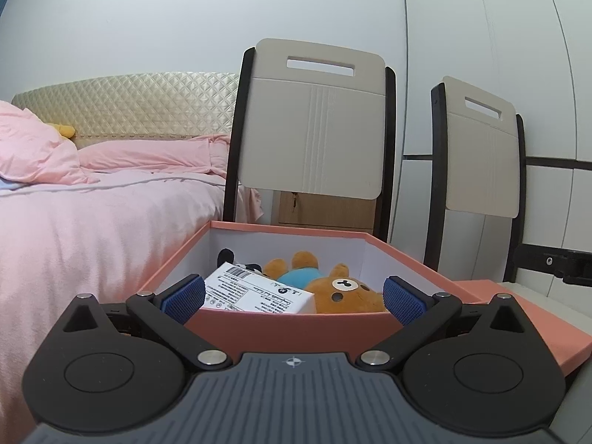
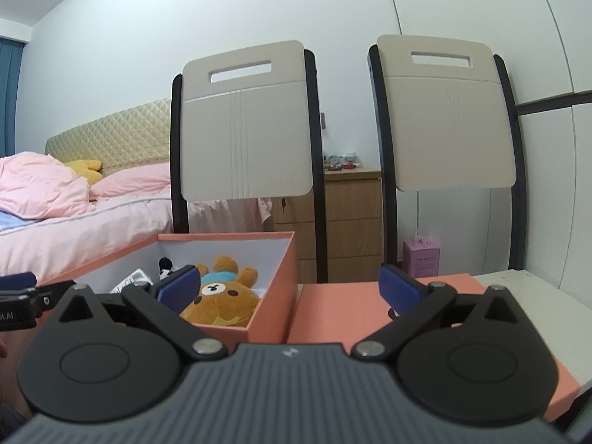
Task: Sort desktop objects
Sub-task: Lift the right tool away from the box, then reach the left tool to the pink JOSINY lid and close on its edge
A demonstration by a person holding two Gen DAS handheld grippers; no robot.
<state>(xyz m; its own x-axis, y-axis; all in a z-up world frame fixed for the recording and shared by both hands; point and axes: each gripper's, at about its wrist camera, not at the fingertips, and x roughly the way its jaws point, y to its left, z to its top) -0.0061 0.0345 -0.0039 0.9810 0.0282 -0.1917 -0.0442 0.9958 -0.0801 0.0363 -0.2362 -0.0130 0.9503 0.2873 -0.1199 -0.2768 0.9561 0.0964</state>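
An open salmon-pink box [image 1: 285, 329] stands on the white table. Inside lie a brown bear plush with a blue top [image 1: 333, 288], a white printed carton [image 1: 255, 292] and a black-and-white plush [image 1: 244, 264], mostly hidden. My left gripper [image 1: 294, 296] is open and empty, straddling the box's near wall. In the right wrist view the box [image 2: 275, 296] sits left, with the bear [image 2: 222, 296] inside. The box's lid [image 2: 340, 314] lies flat to its right. My right gripper [image 2: 288, 288] is open and empty above the lid and the box's right wall.
Two folding chairs [image 2: 244, 125] [image 2: 444, 118] stand behind the table. A bed with pink bedding [image 1: 92, 214] lies left. A wooden drawer unit [image 2: 351, 222] and a small pink carton [image 2: 421, 259] are behind. The lid also shows in the left wrist view [image 1: 536, 325].
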